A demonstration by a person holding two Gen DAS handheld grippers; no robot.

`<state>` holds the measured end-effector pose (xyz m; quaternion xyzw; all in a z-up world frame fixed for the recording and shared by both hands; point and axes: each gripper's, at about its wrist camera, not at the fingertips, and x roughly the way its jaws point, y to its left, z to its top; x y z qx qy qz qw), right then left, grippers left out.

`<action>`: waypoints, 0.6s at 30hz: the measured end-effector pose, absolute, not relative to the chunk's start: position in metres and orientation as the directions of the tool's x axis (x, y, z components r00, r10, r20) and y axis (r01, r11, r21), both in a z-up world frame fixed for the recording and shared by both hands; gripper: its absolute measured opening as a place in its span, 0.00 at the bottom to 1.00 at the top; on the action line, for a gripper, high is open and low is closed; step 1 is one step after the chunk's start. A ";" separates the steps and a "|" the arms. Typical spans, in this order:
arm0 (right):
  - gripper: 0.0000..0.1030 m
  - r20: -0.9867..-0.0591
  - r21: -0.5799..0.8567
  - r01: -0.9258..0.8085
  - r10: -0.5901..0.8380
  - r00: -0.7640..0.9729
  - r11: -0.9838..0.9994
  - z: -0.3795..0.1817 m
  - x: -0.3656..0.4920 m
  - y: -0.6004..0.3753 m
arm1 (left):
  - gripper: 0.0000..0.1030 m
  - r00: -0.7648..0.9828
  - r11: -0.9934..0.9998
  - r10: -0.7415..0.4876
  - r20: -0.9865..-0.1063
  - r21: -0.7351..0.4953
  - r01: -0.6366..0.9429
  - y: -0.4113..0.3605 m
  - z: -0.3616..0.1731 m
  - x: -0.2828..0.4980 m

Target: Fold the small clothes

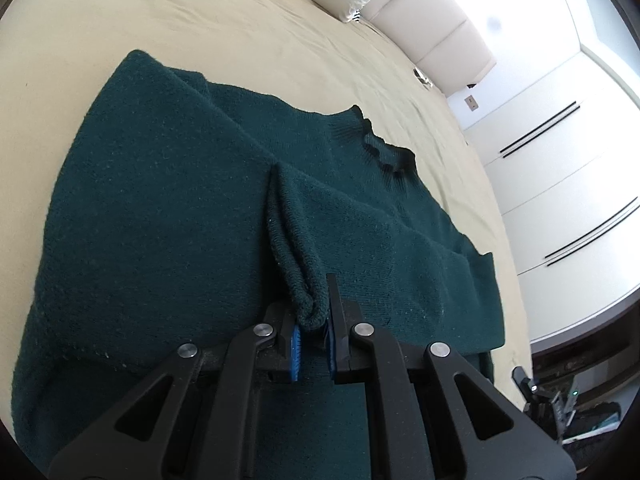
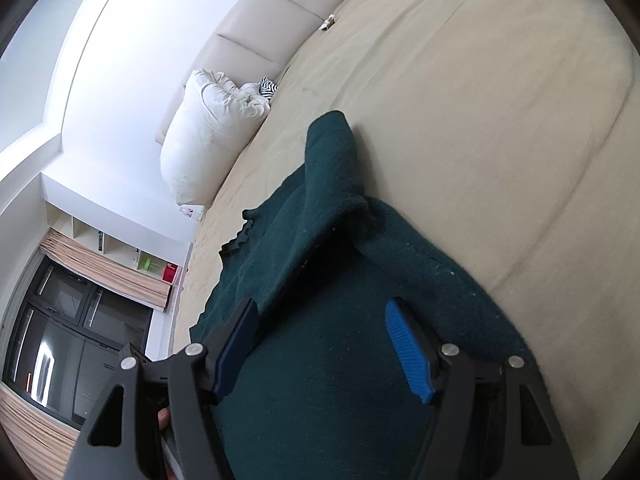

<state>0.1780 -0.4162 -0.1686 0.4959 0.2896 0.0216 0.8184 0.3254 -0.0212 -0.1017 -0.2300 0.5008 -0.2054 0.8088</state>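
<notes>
A dark green knitted sweater (image 1: 160, 208) lies spread on the beige bed (image 1: 200, 32), its ruffled collar (image 1: 384, 152) toward the far right. My left gripper (image 1: 313, 320) is shut on a sleeve cuff (image 1: 298, 264) and holds it raised over the sweater's body. In the right wrist view the sweater (image 2: 328, 380) lies under my right gripper (image 2: 320, 316), which is open and empty just above the cloth. A raised fold (image 2: 332, 160) of the sweater stands ahead of it.
A white pillow (image 2: 212, 136) and a striped item (image 2: 268, 88) lie by the cream headboard (image 2: 280, 4). White wardrobe doors (image 1: 560, 184) stand beyond the bed. A window with curtains (image 2: 80, 320) is at the left. Bare sheet (image 2: 480, 100) stretches to the right.
</notes>
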 end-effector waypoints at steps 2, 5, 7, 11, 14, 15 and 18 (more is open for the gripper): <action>0.69 -0.447 0.833 0.247 0.338 0.828 0.496 -0.166 0.179 -0.417 | 0.08 0.408 0.818 -0.558 -0.723 -0.562 0.122 -0.024 -0.104 0.323; 0.70 -0.422 0.833 0.215 0.334 0.843 0.510 -0.155 0.187 -0.418 | 0.08 0.403 0.818 -0.560 -0.724 -0.558 0.135 -0.031 -0.106 0.322; 0.73 -0.427 0.832 0.212 0.349 0.834 0.513 -0.155 0.200 -0.419 | 0.08 0.407 0.804 -0.575 -0.710 -0.582 0.121 -0.030 -0.111 0.325; 0.72 -0.437 0.855 0.245 0.381 0.814 0.458 -0.173 0.231 -0.424 | 0.08 0.414 0.798 -0.578 -0.703 -0.593 0.107 -0.025 -0.114 0.327; 0.70 -0.391 0.885 0.255 0.324 0.862 0.389 -0.174 0.234 -0.443 | 0.08 0.413 0.797 -0.578 -0.704 -0.595 0.101 -0.020 -0.111 0.326; 0.69 -0.380 0.890 0.257 0.300 0.875 0.376 -0.172 0.232 -0.449 | 0.08 0.413 0.796 -0.578 -0.703 -0.597 0.099 -0.019 -0.112 0.327; 0.69 -0.347 0.905 0.246 0.270 0.898 0.346 -0.169 0.227 -0.466 | 0.08 0.416 0.793 -0.581 -0.700 -0.601 0.096 -0.015 -0.112 0.326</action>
